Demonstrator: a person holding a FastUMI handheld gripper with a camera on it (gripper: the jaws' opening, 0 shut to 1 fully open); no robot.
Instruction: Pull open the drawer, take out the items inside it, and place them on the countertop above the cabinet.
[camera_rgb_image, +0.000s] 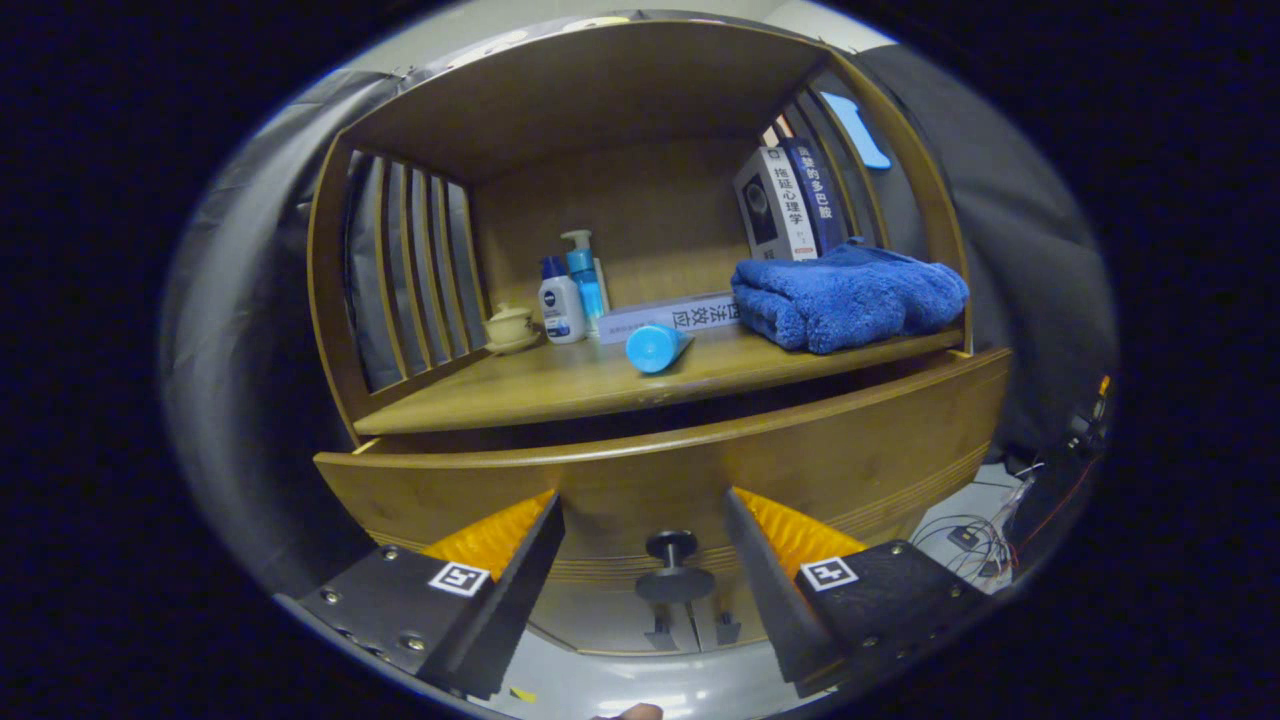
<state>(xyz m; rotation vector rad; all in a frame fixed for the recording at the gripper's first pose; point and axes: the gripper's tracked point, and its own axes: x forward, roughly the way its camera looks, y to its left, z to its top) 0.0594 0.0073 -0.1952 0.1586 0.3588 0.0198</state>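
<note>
A wooden cabinet stands in front of me, and its drawer (850, 450) is pulled out a little, leaving a dark gap under the countertop (520, 395). What lies inside the drawer is hidden. The drawer's dark round knob (672, 565) sits low between my fingers, touching neither. My gripper (642, 500) is open, its tips close to the drawer front. On the countertop lie a folded blue towel (850, 295) at the right and a blue tube (655, 347) near the front edge.
At the back of the countertop stand two pump bottles (570, 295), a small lidded cup (510, 325), a flat white box (670, 315) and upright books (790, 200). Slatted side walls and a wooden roof enclose the shelf. Loose cables (980, 535) lie on the floor to the right.
</note>
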